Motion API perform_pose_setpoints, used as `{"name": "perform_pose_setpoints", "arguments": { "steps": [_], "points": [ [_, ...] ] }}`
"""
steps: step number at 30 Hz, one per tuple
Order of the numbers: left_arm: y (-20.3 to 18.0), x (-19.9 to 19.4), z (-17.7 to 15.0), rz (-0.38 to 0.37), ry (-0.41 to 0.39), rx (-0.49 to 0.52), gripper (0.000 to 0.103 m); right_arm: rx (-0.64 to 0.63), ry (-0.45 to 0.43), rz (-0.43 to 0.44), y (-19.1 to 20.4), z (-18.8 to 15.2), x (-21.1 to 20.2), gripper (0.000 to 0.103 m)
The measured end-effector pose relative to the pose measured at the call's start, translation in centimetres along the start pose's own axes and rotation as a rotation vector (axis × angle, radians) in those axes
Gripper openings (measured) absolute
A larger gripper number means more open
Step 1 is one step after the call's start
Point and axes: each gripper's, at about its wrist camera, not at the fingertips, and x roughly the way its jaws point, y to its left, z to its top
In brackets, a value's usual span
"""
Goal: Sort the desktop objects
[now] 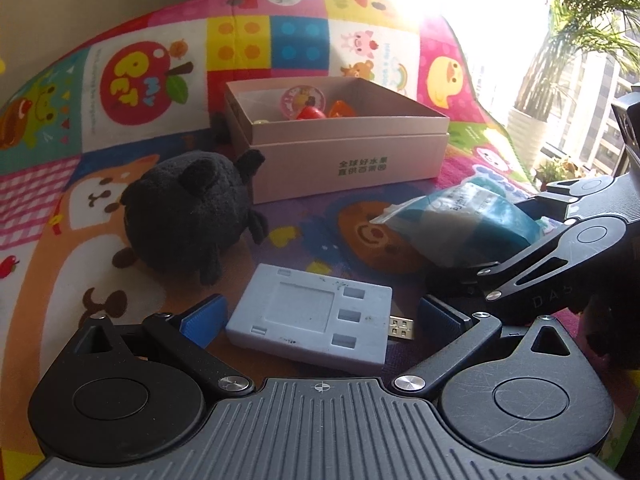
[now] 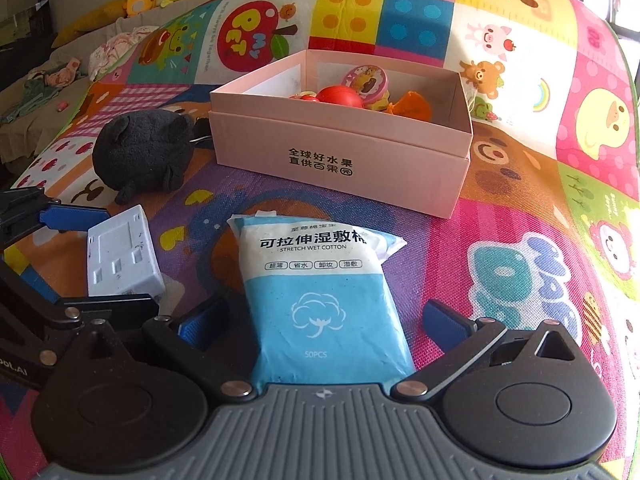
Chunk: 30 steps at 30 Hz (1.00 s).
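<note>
**Two open grippers, each around one object on the mat**

Two objects lie between gripper fingers. The pale blue plastic device [image 1: 310, 320], flat, with a recessed square window and a USB plug at its right end, lies on the colourful play mat [image 1: 360, 52] between the blue pads of the left gripper [image 1: 320, 316]. The jaws of this gripper are spread wide, and each pad stands a little apart from the device, so nothing is clamped.

The blue and white cotton pad packet [image 2: 324, 300], printed "STRETCH WET COTTON", lies flat on the mat between the fingers of the right gripper [image 2: 324, 324]. These jaws are also spread; there is a gap on the right side, and on the left side I cannot tell if the pad touches the packet, because shadow covers it. In the left wrist view the same packet [image 1: 460, 220] is seen to the right of the device, in front of the black linkage of the right gripper.

Far behind both objects stands the pink cardboard box [image 2: 340, 156], open at the top, with small toys [image 2: 344, 94] inside: a red round one, an orange one and a pink disc with a cartoon picture. To the left of the box, just beside its near left corner, sits a black plush toy [image 1: 188, 208]. The device lies near the plush toy, on its near right side.
</note>
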Motion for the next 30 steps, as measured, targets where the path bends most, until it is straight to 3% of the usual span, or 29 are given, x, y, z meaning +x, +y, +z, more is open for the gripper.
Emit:
{"name": "perform_pose_setpoints", "arguments": {
  "steps": [3, 6, 7, 8, 14, 20, 25, 30],
  "points": [
    [-0.2, 0.3, 0.1, 0.02, 0.007, 0.023, 0.103, -0.012, -0.005, 0.019, -0.3, -0.1, -0.3, 0.103],
    [-0.4, 0.2, 0.0, 0.024, 0.01, 0.042, 0.098, -0.04, -0.037, 0.033, -0.2, -0.5, -1.2, 0.079],
    [-0.5, 0.1, -0.1, 0.026, 0.012, 0.05, 0.098, -0.05, -0.04, 0.041, -0.1, -0.6, -1.6, 0.063],
    [-0.6, 0.1, -0.1, 0.031, 0.011, 0.056, 0.098, -0.057, -0.039, 0.039, -0.1, -0.5, -1.9, 0.056],
    [-1.7, -1.5, 0.5, 0.0, -0.019, 0.108, 0.098, 0.018, -0.074, 0.044, -1.9, 0.7, -4.8, 0.052],
    [-2.3, -3.2, 6.2, -0.009, -0.151, 0.095, 0.098, 0.085, -0.28, 0.048, -4.7, 2.4, -11.9, 0.052],
    [-3.4, 0.2, 11.3, 0.048, -0.21, 0.077, 0.098, 0.047, -0.405, -0.07, -5.7, 2.8, -15.2, 0.052],
    [-3.5, 6.7, 14.4, 0.084, -0.147, 0.007, 0.098, 0.069, -0.389, -0.092, -6.6, 2.6, -14.6, 0.052]
  ]
}}
